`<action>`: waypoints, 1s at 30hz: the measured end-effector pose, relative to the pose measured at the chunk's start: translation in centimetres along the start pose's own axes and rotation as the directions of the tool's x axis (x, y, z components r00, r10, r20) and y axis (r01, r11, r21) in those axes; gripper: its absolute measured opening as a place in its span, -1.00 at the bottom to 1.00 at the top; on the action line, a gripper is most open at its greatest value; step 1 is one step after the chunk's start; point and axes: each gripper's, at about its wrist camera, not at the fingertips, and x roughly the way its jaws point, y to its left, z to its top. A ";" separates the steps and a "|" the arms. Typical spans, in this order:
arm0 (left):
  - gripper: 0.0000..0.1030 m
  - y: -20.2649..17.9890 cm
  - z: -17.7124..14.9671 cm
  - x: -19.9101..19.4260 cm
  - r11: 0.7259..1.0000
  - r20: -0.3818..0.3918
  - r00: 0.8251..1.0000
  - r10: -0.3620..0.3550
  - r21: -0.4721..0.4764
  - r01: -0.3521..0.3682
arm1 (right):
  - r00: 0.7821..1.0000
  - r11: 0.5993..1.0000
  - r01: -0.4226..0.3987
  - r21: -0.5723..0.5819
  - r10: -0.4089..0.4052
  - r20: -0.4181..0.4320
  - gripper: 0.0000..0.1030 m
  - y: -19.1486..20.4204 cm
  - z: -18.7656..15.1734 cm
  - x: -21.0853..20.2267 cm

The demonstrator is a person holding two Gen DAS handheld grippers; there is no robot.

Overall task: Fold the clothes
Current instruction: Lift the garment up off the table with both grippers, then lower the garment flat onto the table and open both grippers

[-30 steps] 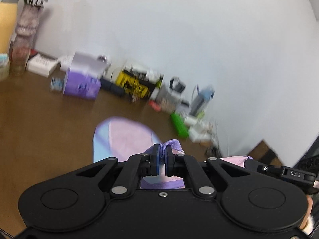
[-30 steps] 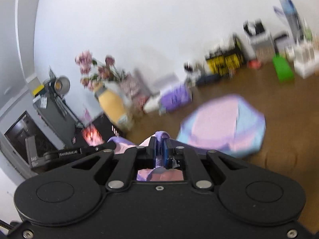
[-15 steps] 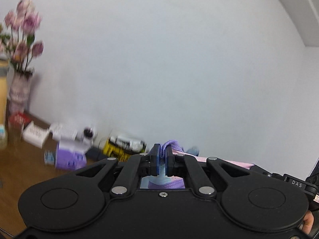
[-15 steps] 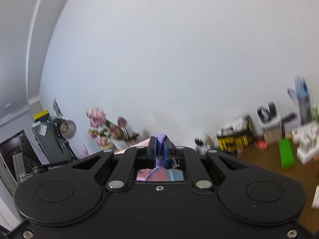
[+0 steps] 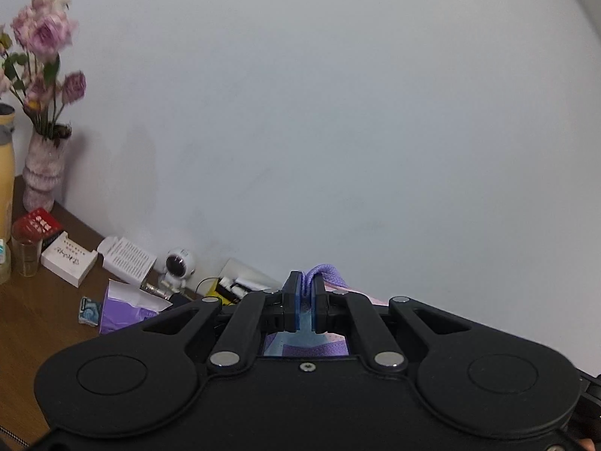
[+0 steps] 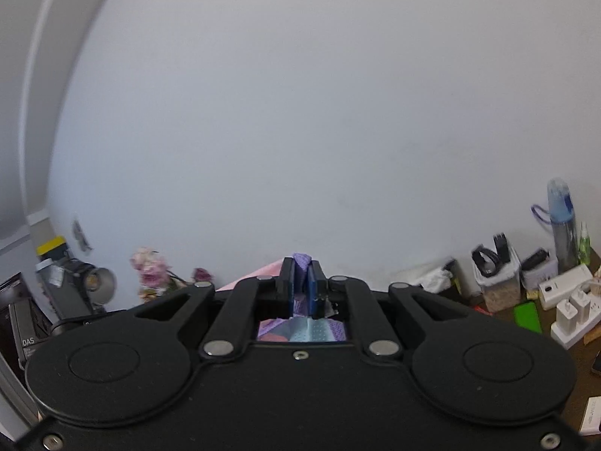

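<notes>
Cloth is pinched in both of mine: the left gripper (image 5: 306, 306) is clamped on a purple hem of the garment (image 5: 326, 271), and the right gripper (image 6: 300, 293) is clamped on another edge of it. I judge this the lift-and-spread step, with the piece held up off the desk (image 5: 45, 323). Next I must keep both edges level and taut, then lay it flat for a fold. Most of the garment hangs below my gripper bodies, so its shape, and whether it clears the desk, I cannot tell.
</notes>
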 end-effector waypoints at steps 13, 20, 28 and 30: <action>-0.91 -2.2 6.4 9.8 0.999 0.109 0.994 -0.029 -0.017 0.031 | 0.995 0.996 0.083 -0.022 -0.081 0.065 -0.84 -3.5 8.2 10.4; -0.91 -0.1 3.8 11.2 0.998 0.081 0.995 -0.060 -0.003 0.060 | 0.995 0.994 0.083 -0.075 -0.078 0.060 -0.83 -5.2 7.7 12.8; -0.91 3.9 -3.2 8.7 0.998 -0.019 0.998 -0.055 -0.019 0.055 | 0.995 0.987 0.082 -0.138 -0.088 -0.037 -0.83 -6.8 1.0 11.7; -0.91 5.0 -5.8 7.4 0.998 -0.055 0.996 -0.064 -0.032 0.062 | 0.994 0.985 0.091 -0.146 -0.100 -0.054 -0.83 -7.1 -0.7 11.0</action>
